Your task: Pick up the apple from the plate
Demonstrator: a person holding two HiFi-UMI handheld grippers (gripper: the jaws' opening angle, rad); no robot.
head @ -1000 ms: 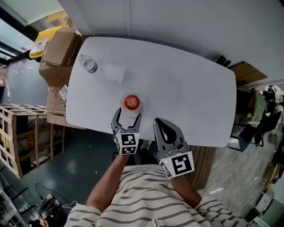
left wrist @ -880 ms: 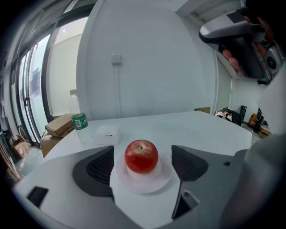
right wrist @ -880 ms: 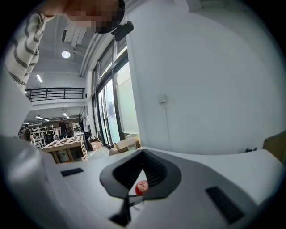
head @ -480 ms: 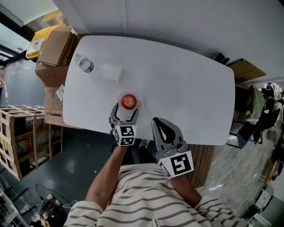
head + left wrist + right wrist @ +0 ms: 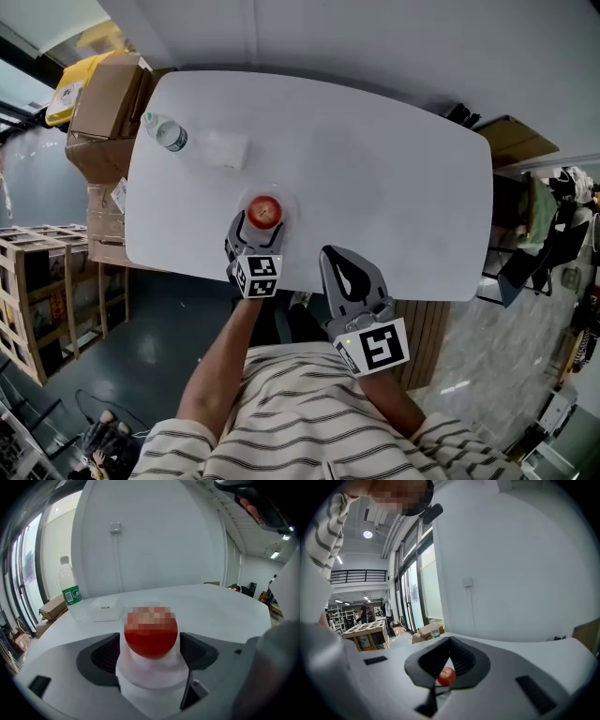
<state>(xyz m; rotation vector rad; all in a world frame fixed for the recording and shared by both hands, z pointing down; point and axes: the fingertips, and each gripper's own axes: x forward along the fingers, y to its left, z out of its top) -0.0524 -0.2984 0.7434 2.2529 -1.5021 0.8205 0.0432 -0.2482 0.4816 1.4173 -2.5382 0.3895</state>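
A red apple (image 5: pixel 264 211) rests on a small white plate (image 5: pixel 284 204) near the front edge of the white table (image 5: pixel 375 169). My left gripper (image 5: pixel 258 227) is open, and its dark pads (image 5: pixel 105 656) stand on either side of the apple (image 5: pixel 151 631) with a gap on both sides. In the left gripper view the plate (image 5: pixel 150 681) lies between the jaws, below the apple. My right gripper (image 5: pixel 349 274) hangs shut over the table's front edge, to the right of the apple. Through a small slit between its closed jaws, the right gripper (image 5: pixel 449 654) view catches the apple (image 5: pixel 446 676).
A water bottle (image 5: pixel 164 133) and a small white box (image 5: pixel 225 150) stand at the table's far left. Both also show in the left gripper view, the bottle (image 5: pixel 70 595) left of the box (image 5: pixel 105 612). Cardboard boxes (image 5: pixel 98 103) and a wooden crate (image 5: pixel 37 281) stand beyond the left edge.
My left gripper has come forward and down, so that its jaws now flank the apple instead of stopping short of it. The right gripper has kept still.
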